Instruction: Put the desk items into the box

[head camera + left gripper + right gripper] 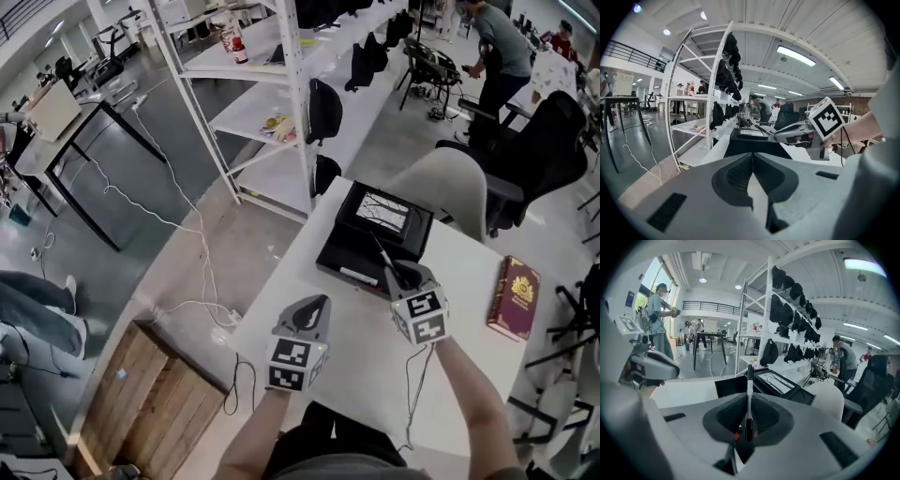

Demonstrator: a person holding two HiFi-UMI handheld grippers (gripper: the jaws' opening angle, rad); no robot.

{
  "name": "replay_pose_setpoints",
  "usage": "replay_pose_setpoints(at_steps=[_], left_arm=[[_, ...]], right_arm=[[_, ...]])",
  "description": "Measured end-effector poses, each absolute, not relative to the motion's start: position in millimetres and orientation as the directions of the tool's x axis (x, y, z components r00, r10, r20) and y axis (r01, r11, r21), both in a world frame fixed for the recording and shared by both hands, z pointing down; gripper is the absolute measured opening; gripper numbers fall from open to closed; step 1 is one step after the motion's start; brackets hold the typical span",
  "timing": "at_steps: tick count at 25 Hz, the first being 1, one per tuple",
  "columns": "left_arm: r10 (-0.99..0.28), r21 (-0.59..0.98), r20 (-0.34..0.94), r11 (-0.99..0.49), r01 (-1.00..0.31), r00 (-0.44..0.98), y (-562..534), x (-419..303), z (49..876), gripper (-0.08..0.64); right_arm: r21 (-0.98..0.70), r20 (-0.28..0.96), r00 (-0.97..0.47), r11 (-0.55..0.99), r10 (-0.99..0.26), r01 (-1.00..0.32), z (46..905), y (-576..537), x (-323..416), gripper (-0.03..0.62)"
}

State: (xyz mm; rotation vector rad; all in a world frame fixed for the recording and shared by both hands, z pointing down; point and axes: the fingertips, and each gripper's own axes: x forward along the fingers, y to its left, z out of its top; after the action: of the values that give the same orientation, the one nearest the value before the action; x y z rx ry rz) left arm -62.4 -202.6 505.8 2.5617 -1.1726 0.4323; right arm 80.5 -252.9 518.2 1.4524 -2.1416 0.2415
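- A tall white metal shelving rack (293, 94) stands well beyond both tools, ahead and to the left of them, hung with dark bags.
- The white rectangular table (370, 375) lies under both tools and reaches ahead of them to its far edge.
- A white moulded chair (450, 183) stands past the table's far edge, ahead of the right tool.
- The flat black box (347, 255) (750, 147) (729, 386) rests open on the table directly ahead of the right tool. A pale panel with dark lines shows inside it. It is ahead and to the right of the left tool.
- A dark red hardback book with gold ornament (514, 298) lies flat on the table to the right of the right tool, apart from it.
- The left gripper (317, 307) (752, 161) is low over the bare table, to the left of the right one. Its two grey jaws are pressed together with nothing between them.
- The right gripper (405, 277) (780, 132) (749, 404) points at the box with its jaws pinching a pen.
- The slim black pen with a pale band (382, 253) (749, 380) sticks straight out ahead from between the right tool's jaws. In the head view its far end lies over the near part of the box. Whether it touches the box cannot be told.
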Motion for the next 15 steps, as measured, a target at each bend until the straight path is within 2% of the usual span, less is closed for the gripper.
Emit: replay_pose_setpoints(at_steps=[8,15], left_arm=[[-0.699,0.148,0.389,-0.595,-0.790,0.600,-207,-78,510,0.011],[-0.713,0.147,0.391,-0.576,-0.804,0.582,-212,-80,513,0.011]], right_arm=[[0.197,0.568,-0.340,0.524,-0.750,-0.828,532,-277,54,0.044],[0.178,0.609,-0.378,0.584,-0.698,-0.792,549,-288,44,0.044]])
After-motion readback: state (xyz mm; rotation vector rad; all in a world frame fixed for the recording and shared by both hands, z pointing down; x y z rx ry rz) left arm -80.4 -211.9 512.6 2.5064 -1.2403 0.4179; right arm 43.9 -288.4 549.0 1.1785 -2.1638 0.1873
